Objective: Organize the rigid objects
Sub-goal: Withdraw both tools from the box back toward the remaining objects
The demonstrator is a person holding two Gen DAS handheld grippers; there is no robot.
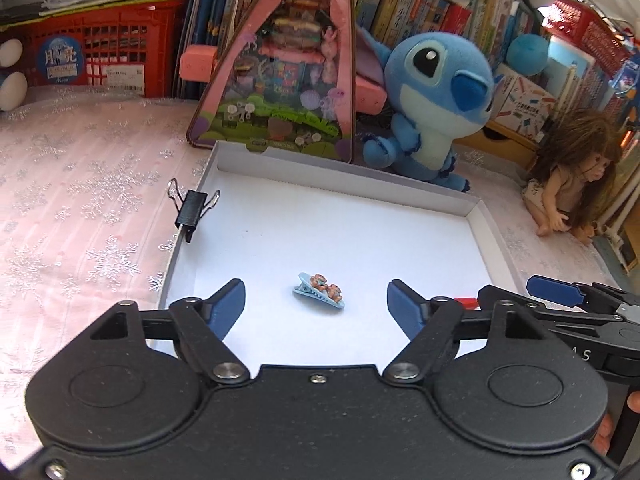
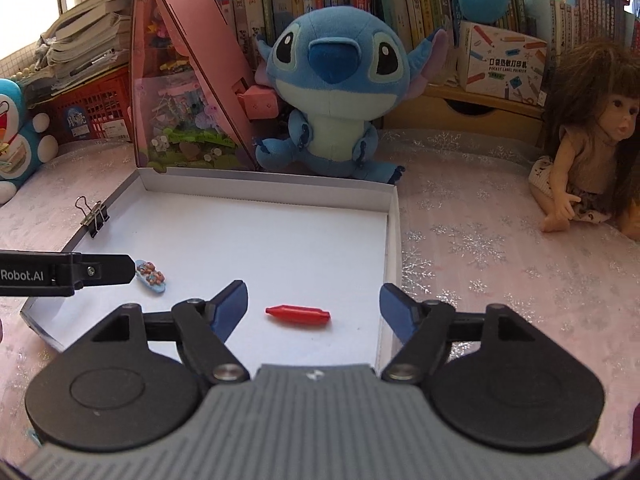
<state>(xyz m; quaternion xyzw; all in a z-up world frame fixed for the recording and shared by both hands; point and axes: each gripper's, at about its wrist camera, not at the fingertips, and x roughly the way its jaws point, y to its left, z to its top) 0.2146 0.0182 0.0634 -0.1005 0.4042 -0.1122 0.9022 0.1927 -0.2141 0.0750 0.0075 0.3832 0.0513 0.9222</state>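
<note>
A shallow white cardboard tray [image 1: 486,216] with low folded walls lies on a table covered in a pale pink cloth [image 1: 80,200] with shiny silver snowflakes. Two small hard things rest on its smooth floor. One is a light blue hair clip [image 1: 321,292], a narrow plastic wedge topped with tiny brown bear figures. It lies between the spread blue pads of the left tool [image 1: 316,304], untouched. The other is a glossy red plastic piece [image 2: 298,314], slim and tapered at both ends like a crayon. It lies flat between the wide-apart blue pads of the right tool [image 2: 314,310], also untouched. Both tools are open and hold nothing. A black metal binder clip [image 1: 192,210] with silver wire handles grips the tray's left wall. Behind the tray stand a fuzzy blue plush toy [image 2: 334,92], a pink triangular toy box [image 1: 288,80], and a long-haired doll [image 2: 592,140] seated at the right.
</note>
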